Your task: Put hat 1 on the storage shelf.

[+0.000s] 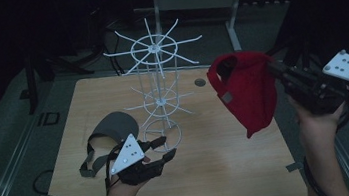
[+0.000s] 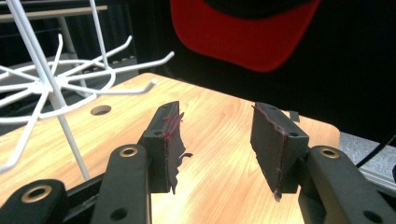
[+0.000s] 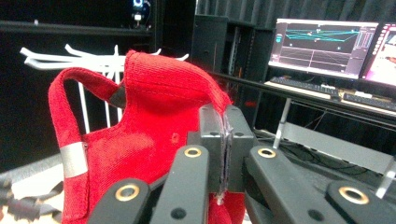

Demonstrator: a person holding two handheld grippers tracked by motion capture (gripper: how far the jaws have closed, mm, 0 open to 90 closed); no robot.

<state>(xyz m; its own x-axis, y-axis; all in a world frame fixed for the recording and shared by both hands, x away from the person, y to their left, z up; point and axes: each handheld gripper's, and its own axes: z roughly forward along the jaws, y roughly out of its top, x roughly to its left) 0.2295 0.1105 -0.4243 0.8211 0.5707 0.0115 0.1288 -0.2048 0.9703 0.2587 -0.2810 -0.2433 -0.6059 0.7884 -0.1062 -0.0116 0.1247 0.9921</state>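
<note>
At the left of the high view, a grey fabric cap (image 1: 113, 127) with dark straps lies on the light wooden table (image 1: 231, 166), its straps trailing toward the table's left edge. Just right of it and in front of it is the left gripper (image 1: 164, 148), held low over the table in the person's left hand (image 1: 122, 185). In the left gripper view its 2 black jaws stand partly apart and there is nothing between them; behind the gap is only the bare wood of the table. The grey cap is close to this gripper, but I cannot tell if they touch.

Behind the left gripper, near the middle of the table, stands a white wire display rack (image 1: 157, 87) with 2 rings of hooks around 1 upright pole. Its round base stands on the wood just beyond the jaws.

To the right, a red knitted baseball cap (image 1: 248, 91) hangs in the air above the right part of the table, with the brim pointing down and the back strap opening facing the rack. The right gripper (image 1: 276, 69), held up by the right hand (image 1: 317, 126), has its jaws closed tight on the edge of the red fabric, as the right gripper view shows clearly. Behind it there, 2 lit monitors (image 3: 327, 46) stand on a dark desk.
</note>
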